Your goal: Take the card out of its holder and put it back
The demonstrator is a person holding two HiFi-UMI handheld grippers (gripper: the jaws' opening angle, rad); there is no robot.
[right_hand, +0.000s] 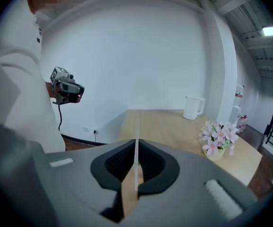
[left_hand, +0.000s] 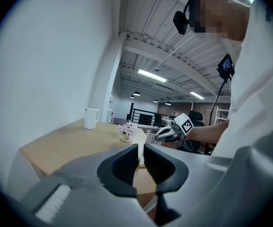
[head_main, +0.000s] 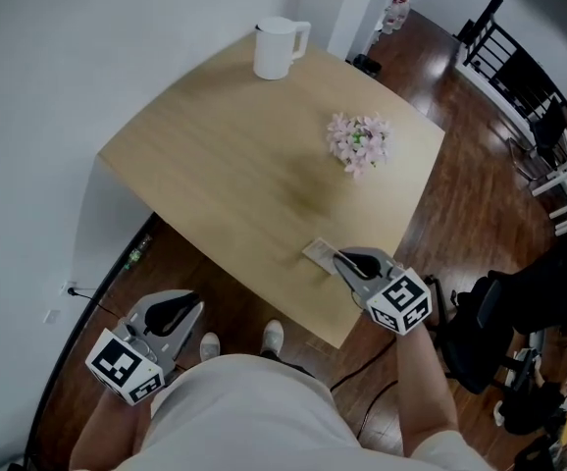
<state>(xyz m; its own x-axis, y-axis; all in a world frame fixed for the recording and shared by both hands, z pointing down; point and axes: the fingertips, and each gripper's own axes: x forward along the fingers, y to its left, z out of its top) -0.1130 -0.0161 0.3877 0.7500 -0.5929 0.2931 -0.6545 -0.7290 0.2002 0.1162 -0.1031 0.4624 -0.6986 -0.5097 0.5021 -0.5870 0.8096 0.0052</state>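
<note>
My right gripper (right_hand: 136, 163) is clamped on the card (right_hand: 136, 150), which I see edge-on as a thin white line between the pads. In the head view its tips meet a flat pale piece (head_main: 317, 253) lying close to the near edge of the table (head_main: 234, 165). I take that piece for the holder with the card, but I cannot tell how much of the card sits inside it. My left gripper (left_hand: 140, 162) is empty, jaws only a narrow slit apart, and hangs off the table's left corner, well apart from the work.

My main worry is that nothing pins the holder. If I pull with the right alone, the sleeve will likely ride along with the card or slide toward the nearby edge and drop to the floor. The grip is also on a thin edge, so any twist of my wrist could bend the card or let it slip. Putting it back one-handed risks the card catching on the holder's mouth and pushing it away. The flowers (head_main: 359, 141) and the white jug (head_main: 279, 47) stand far enough off to be safe.
</note>
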